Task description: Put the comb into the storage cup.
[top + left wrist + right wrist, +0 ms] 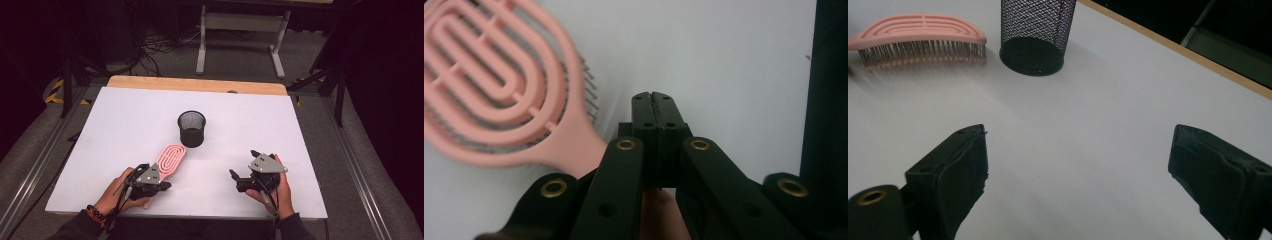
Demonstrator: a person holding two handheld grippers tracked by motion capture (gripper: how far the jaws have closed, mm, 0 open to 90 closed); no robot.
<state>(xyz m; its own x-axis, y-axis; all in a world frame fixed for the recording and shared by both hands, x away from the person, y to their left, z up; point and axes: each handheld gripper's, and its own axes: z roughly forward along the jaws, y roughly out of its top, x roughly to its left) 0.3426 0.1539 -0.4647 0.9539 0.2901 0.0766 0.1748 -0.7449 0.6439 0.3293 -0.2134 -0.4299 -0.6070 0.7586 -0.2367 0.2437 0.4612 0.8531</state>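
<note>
Partly hidden: pink hairbrush (170,161) handle.

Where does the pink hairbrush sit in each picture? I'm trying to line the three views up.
High view: the pink hairbrush lies lower centre-left on the white table, just ahead of the left gripper.
Left gripper view: upper left, left of the shut jaws.
Right gripper view: top left, bristles down.
Shared landmark: the black mesh cup, close beside the brush head in the high and right gripper views.
</note>
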